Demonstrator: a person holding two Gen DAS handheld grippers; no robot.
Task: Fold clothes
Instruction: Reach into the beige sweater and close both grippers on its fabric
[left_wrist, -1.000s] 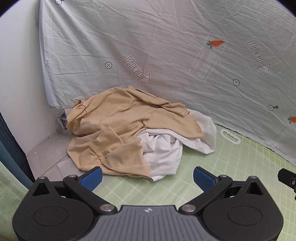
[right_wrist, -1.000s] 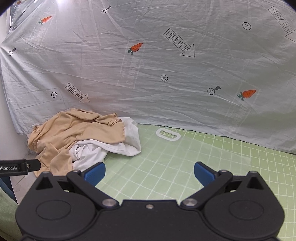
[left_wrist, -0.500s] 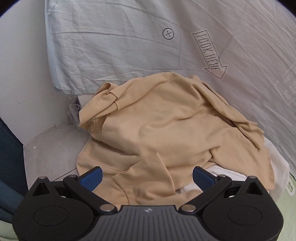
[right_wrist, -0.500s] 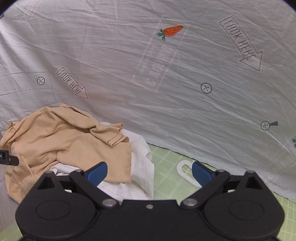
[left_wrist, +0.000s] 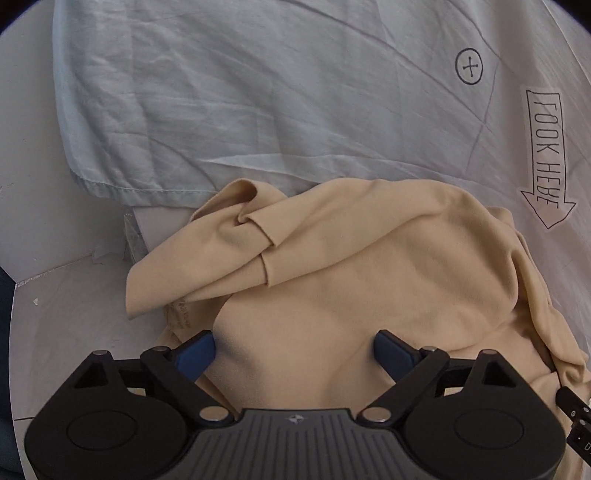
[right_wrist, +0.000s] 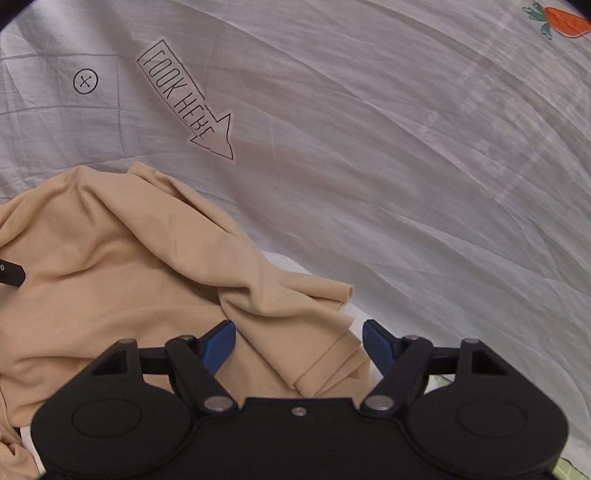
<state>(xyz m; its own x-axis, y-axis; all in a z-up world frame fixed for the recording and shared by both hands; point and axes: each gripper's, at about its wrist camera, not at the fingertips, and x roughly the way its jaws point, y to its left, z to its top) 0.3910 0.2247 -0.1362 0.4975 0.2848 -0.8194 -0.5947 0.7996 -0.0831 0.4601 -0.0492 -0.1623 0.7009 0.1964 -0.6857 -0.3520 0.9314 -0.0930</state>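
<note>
both wrist cameras look down close over the tan garment (left_wrist: 369, 280) (right_wrist: 122, 258), toward the hanging sheet (left_wrist: 295, 92) (right_wrist: 369, 147).

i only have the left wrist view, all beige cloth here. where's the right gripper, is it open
Observer: The right gripper is open, its fingers either side of a rumpled fold of the beige shirt.
Operator: anything under the beige one
Observer: Yes, a white garment shows from beneath it, beside that fold.
Operator: any bare mat near it
Observer: Only a sliver of green mat, low on the right side of that view.
</note>
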